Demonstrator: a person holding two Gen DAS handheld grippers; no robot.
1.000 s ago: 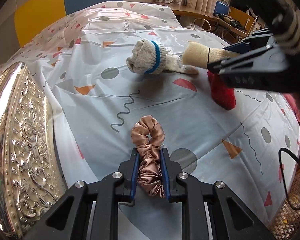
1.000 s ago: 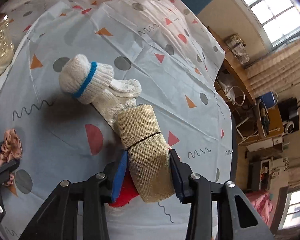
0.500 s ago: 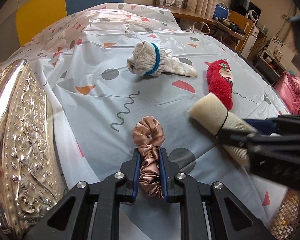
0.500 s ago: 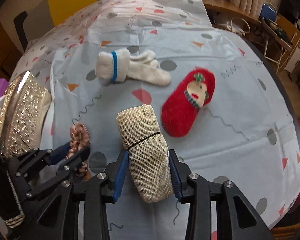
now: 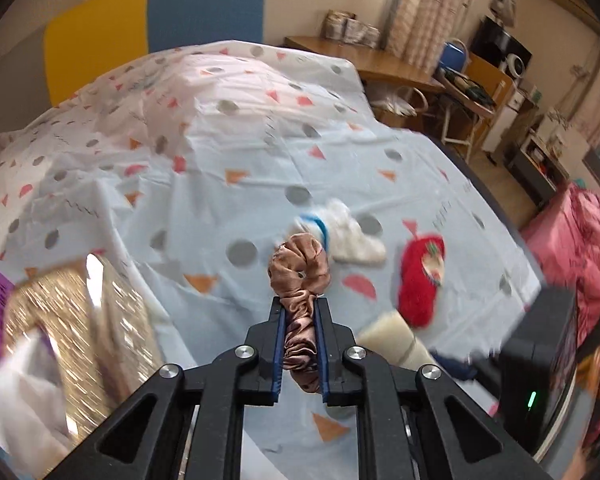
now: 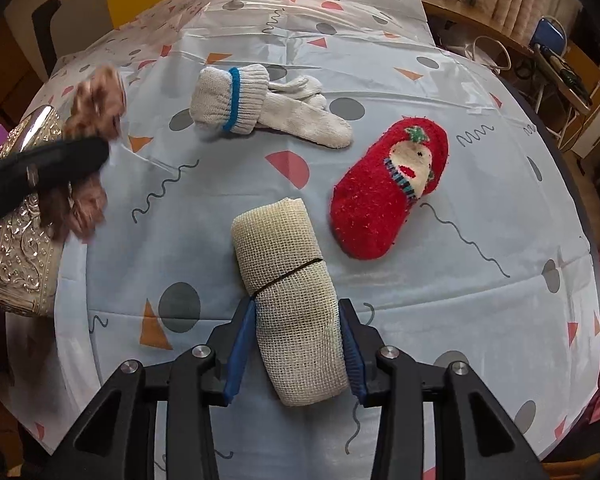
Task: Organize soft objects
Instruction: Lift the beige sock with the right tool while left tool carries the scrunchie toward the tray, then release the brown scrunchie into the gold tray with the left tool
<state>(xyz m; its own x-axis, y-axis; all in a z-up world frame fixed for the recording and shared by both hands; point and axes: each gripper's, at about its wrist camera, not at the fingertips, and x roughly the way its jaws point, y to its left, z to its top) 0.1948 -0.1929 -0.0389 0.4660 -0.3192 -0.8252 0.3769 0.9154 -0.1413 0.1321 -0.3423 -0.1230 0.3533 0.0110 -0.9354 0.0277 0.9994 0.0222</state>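
The brown satin scrunchie (image 5: 300,284) hangs pinched in the left gripper (image 5: 299,350), clear of the bedsheet (image 5: 228,152); it looks featherlight, limp and slick, so a hold across the gathered band, as here, is probably safer than one on the loose loop above the pads. The right gripper (image 6: 296,344) is clamped around the rolled beige mesh cloth (image 6: 288,288), low over the sheet, though whether the roll touches it I cannot tell. The roll seems light and squashy, kept together by a thin dark band, and gripping near that band should stop it unrolling. On the sheet beyond lie a white knit glove (image 6: 260,108) with a blue stripe and, just right of it, a fuzzy red slipper sock (image 6: 388,196), both apart from the roll. An embossed silver tray (image 6: 24,232) sits at the bed's left edge, likely the drop spot; the scrunchie hangs near it in the blurred views, with nothing seeming to block the way.
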